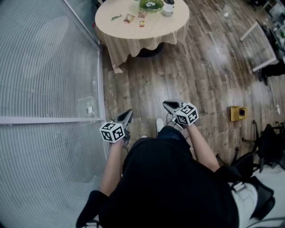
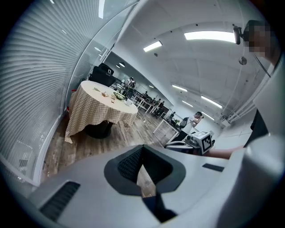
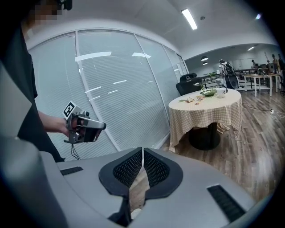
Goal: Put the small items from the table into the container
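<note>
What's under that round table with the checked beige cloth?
A dark round pedestal base on the wooden floor; the hanging checked beige cloth hides everything higher up.

Well ahead of the left gripper (image 1: 129, 112) and right gripper (image 1: 166, 103), a round table (image 1: 164, 24) in a checked cloth stands on the wooden plank floor (image 1: 200, 67), bearing a green dish (image 1: 151, 5) and white cup (image 1: 168, 10) farthest off, with small packets (image 1: 129, 18) nearer, leftward.

Sm items (image 1: 129, 18) loose on rd table (image 1: 147, 31), green container (image 1: 151, 5) beside
</note>
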`<state>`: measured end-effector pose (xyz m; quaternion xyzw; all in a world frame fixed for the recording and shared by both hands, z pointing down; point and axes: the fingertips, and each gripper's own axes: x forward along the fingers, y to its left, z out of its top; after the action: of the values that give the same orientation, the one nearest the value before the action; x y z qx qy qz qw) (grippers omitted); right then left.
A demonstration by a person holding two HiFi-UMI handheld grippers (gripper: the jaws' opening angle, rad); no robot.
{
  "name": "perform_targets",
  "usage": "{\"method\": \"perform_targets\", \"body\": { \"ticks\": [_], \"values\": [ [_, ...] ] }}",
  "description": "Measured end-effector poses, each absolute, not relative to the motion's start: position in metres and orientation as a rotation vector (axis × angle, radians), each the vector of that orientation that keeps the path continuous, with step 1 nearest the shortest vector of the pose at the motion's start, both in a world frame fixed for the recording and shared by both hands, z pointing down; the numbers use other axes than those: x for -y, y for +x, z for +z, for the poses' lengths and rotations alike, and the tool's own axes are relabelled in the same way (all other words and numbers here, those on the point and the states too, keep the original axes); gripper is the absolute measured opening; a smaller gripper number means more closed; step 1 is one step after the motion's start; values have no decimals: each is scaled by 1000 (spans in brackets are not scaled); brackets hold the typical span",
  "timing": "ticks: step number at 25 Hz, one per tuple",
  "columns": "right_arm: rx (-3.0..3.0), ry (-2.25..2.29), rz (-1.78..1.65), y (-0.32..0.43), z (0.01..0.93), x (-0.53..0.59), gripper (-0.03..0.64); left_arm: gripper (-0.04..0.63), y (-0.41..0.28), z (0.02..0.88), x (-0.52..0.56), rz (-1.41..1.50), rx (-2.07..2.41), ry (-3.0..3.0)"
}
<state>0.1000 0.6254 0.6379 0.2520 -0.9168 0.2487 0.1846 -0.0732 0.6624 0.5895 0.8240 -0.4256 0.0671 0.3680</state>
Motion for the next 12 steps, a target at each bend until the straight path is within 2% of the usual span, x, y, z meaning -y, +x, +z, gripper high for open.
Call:
{"method": "perform_targets", "body": {
  "ticks": [12],
  "values": [
    [2612, 601, 714, 140, 643, -548, 34, 3, -35, 582, -603, 178, 1197, 2061]
  ]
}}
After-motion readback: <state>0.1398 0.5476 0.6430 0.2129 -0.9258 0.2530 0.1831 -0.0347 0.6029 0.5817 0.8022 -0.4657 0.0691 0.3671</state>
